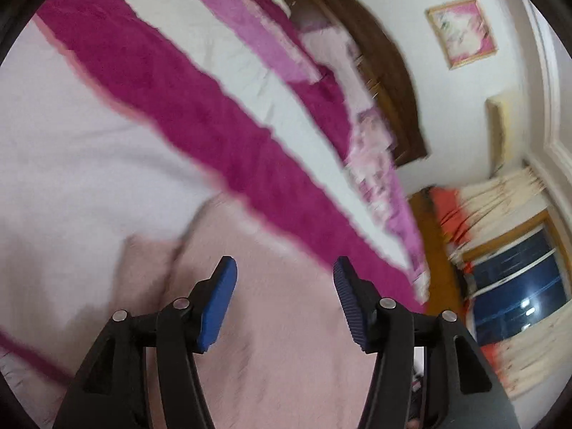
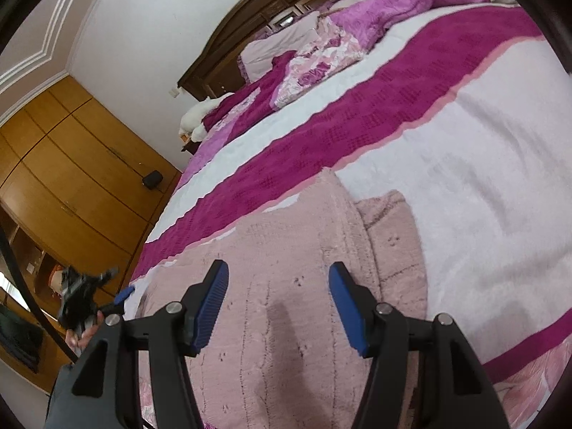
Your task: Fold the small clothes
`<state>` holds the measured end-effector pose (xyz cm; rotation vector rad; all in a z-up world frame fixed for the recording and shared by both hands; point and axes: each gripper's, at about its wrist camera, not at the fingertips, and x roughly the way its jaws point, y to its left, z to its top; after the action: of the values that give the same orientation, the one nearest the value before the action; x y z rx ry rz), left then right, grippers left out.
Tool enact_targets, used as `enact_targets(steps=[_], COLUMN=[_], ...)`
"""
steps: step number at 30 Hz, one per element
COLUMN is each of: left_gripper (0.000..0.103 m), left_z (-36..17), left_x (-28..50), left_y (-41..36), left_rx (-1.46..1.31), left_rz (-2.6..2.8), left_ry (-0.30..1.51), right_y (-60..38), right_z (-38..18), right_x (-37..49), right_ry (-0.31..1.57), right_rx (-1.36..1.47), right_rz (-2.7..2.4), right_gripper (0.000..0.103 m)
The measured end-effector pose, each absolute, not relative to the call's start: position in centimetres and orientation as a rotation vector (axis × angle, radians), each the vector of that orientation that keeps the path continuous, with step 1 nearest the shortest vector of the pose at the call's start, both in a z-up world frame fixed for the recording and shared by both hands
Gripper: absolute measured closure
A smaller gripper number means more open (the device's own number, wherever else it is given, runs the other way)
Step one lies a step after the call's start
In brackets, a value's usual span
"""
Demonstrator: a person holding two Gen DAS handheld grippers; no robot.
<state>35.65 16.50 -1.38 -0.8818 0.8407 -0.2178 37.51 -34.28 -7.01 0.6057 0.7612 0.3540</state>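
Note:
A pale pink knitted garment point(image 2: 286, 307) lies flat on the bed, with a folded part or sleeve point(image 2: 393, 243) sticking out on its right. It also shows, blurred, in the left wrist view point(image 1: 279, 321). My right gripper point(image 2: 279, 275) is open and empty, held just above the garment's middle. My left gripper point(image 1: 284, 268) is open and empty, above the garment near its edge. In the right wrist view the left gripper point(image 2: 121, 296) appears at the garment's left edge, held by a hand.
The bed has a white cover point(image 2: 482, 178) with a magenta stripe point(image 2: 375, 114). Pillows and a purple quilt point(image 2: 321, 53) lie by the wooden headboard point(image 2: 257, 10). A wooden wardrobe point(image 2: 64, 178) stands left of the bed. A window with curtains point(image 1: 518, 268) is beyond it.

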Motion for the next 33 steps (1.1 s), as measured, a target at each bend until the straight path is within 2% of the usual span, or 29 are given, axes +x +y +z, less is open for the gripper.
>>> enact_targets(steps=[9, 16, 17, 18, 19, 20, 21, 23, 30, 31, 33], left_gripper=[0.071, 0.071, 0.071, 0.078, 0.086, 0.099, 0.103, 0.103, 0.102, 0.103, 0.103], left_z=[-2.1, -2.4, -2.4, -2.4, -2.4, -2.4, -2.3, -2.4, -3.1, -3.0, -2.7], left_x=[26.2, 25.2, 25.4, 25.5, 25.5, 25.4, 25.3, 25.1, 25.0, 24.9, 24.7], left_y=[15.7, 15.1, 15.0, 14.8, 14.7, 14.6, 14.5, 14.3, 14.5, 14.4, 14.2], left_rx=[-0.606, -0.601, -0.608, -0.613, -0.614, -0.601, -0.585, -0.560, -0.588, -0.581, -0.558], left_rz=[-0.076, -0.111, -0.113, -0.116, -0.128, -0.123, -0.110, -0.097, -0.094, -0.094, -0.098], left_ry=[0.977, 0.978, 0.975, 0.972, 0.967, 0.970, 0.971, 0.968, 0.997, 0.991, 0.986], right_y=[-34.6, -34.4, -34.5, -34.5, -34.5, -34.5, -34.4, -34.4, -34.8, -34.6, -33.9], right_z=[-4.4, -6.2, -6.4, -6.6, -6.7, -6.8, -6.8, -7.0, -7.5, -7.8, -7.8], right_x=[32.6, 31.7, 31.7, 31.7, 31.8, 31.9, 31.9, 31.8, 31.7, 31.8, 31.8], right_ry=[0.721, 0.811, 0.819, 0.820, 0.823, 0.826, 0.826, 0.835, 0.848, 0.859, 0.876], right_rx=[0.499, 0.363, 0.353, 0.351, 0.353, 0.352, 0.349, 0.338, 0.351, 0.347, 0.307], right_rz=[0.364, 0.307, 0.294, 0.287, 0.292, 0.296, 0.299, 0.295, 0.266, 0.286, 0.298], right_gripper=[0.041, 0.045, 0.049, 0.054, 0.065, 0.073, 0.075, 0.080, 0.079, 0.095, 0.096])
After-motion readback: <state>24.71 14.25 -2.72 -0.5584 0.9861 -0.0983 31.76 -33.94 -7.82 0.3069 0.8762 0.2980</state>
